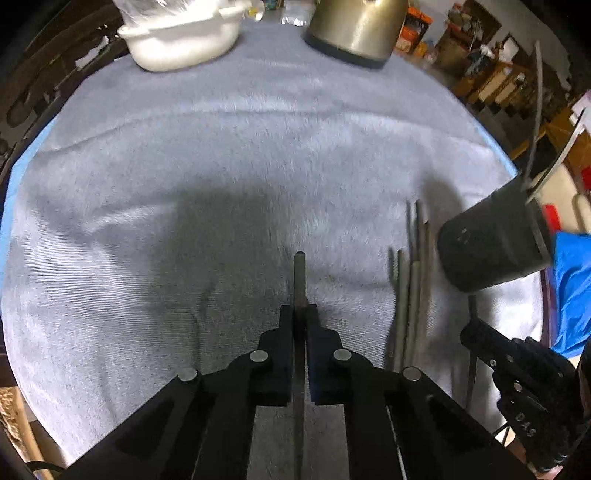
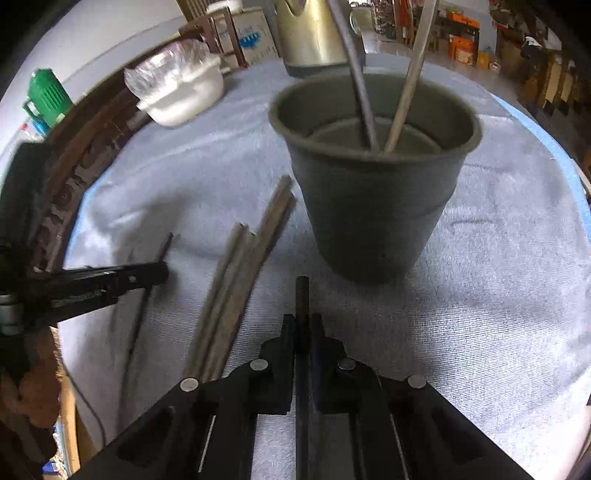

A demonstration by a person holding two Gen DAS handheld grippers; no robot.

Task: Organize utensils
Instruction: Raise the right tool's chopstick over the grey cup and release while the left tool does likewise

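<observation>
My left gripper (image 1: pixel 300 314) is shut on a thin grey metal utensil (image 1: pixel 300 275) that points forward over the grey towel. My right gripper (image 2: pixel 303 323) is shut on a dark rod-like utensil (image 2: pixel 303 299) just in front of a dark grey cup (image 2: pixel 373 206). Two utensils (image 2: pixel 364 107) stand in the cup. Several more grey utensils (image 2: pixel 240 280) lie on the towel left of the cup; they also show in the left wrist view (image 1: pixel 413 280), beside the cup (image 1: pixel 491 243). The left gripper shows in the right wrist view (image 2: pixel 147 275), the right gripper in the left wrist view (image 1: pixel 476 332).
A grey towel (image 1: pixel 221 166) covers the round table. A white lidded dish (image 1: pixel 181 40) and a metal kettle (image 1: pixel 354 29) stand at the far edge. A blue cloth (image 1: pixel 572 288) is at the right. A green jug (image 2: pixel 48 96) stands off the table.
</observation>
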